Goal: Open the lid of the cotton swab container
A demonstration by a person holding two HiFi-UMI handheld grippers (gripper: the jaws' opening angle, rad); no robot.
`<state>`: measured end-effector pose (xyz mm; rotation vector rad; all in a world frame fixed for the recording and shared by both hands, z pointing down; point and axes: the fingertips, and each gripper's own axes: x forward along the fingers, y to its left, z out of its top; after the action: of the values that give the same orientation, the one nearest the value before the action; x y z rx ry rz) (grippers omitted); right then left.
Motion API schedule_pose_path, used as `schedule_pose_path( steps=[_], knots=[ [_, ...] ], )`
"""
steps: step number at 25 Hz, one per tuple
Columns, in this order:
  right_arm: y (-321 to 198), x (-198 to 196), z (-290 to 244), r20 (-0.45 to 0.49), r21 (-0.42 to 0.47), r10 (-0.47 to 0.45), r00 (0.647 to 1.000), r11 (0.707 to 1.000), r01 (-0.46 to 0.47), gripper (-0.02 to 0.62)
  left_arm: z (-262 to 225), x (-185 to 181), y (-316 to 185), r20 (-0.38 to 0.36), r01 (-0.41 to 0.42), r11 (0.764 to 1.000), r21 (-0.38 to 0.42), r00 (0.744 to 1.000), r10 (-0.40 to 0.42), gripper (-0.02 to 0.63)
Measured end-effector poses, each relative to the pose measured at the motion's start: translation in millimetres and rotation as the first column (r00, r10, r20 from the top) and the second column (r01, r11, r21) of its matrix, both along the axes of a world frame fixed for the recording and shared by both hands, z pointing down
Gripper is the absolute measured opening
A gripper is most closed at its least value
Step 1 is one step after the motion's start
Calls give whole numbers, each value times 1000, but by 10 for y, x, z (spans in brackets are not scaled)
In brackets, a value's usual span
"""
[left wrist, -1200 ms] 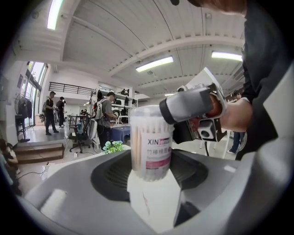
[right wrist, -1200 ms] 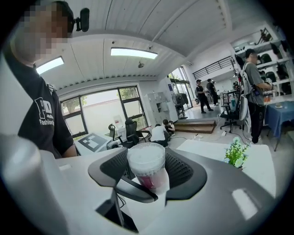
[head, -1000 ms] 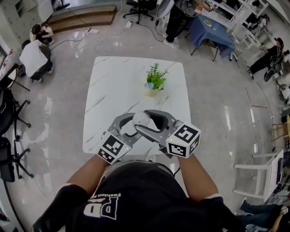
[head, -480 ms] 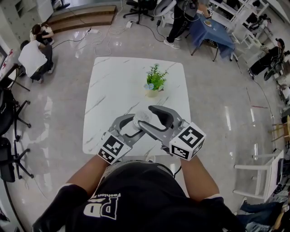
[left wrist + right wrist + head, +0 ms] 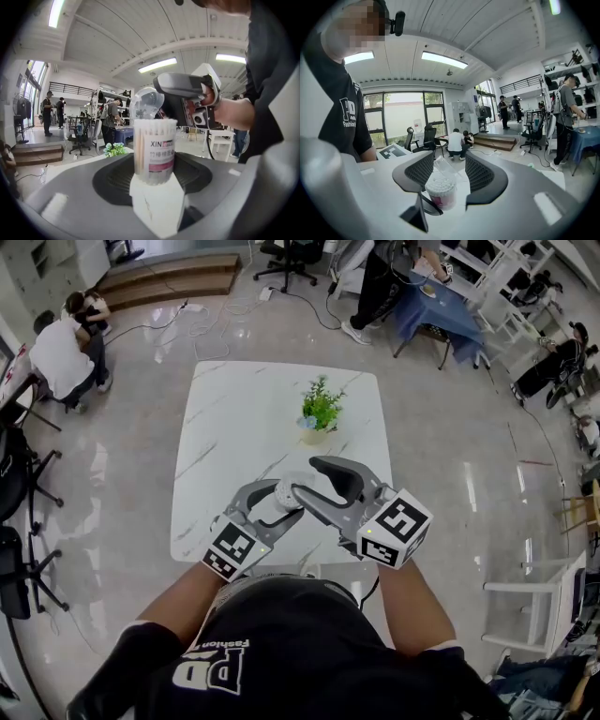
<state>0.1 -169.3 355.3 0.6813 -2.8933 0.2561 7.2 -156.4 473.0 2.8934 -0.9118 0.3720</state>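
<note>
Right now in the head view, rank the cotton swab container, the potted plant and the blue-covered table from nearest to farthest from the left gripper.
1. Cotton swab container: clamped in the left gripper.
2. Potted plant: beyond it, on the white table, far half.
3. Blue-covered table: across the floor, upper right.

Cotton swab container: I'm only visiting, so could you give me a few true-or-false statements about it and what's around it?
1. The left tongs grip the cotton swab container. True.
2. Its lid is closed. False: the clear lid is tipped open.
3. The container is empty. False: it is packed with swabs.
4. A potted plant stands on the table. True.
</note>
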Motion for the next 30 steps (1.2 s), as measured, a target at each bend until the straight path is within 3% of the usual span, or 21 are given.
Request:
schedule_pose_path(
  steps=[10,23,30],
  knots=[
    [-110,73,-126,1,35,25,1000,999,-25,86,1,15,5,3,-2,1000,2,1000,2,304],
    [-281,90,-60,-23,30,74,997,997,-74,25,16,34,60,40,-14,999,34,999,13,304],
    [-404,126,133,-37,-64,112,993,991,-114,25,34,55,141,54,-24,998,51,998,22,304]
  ],
)
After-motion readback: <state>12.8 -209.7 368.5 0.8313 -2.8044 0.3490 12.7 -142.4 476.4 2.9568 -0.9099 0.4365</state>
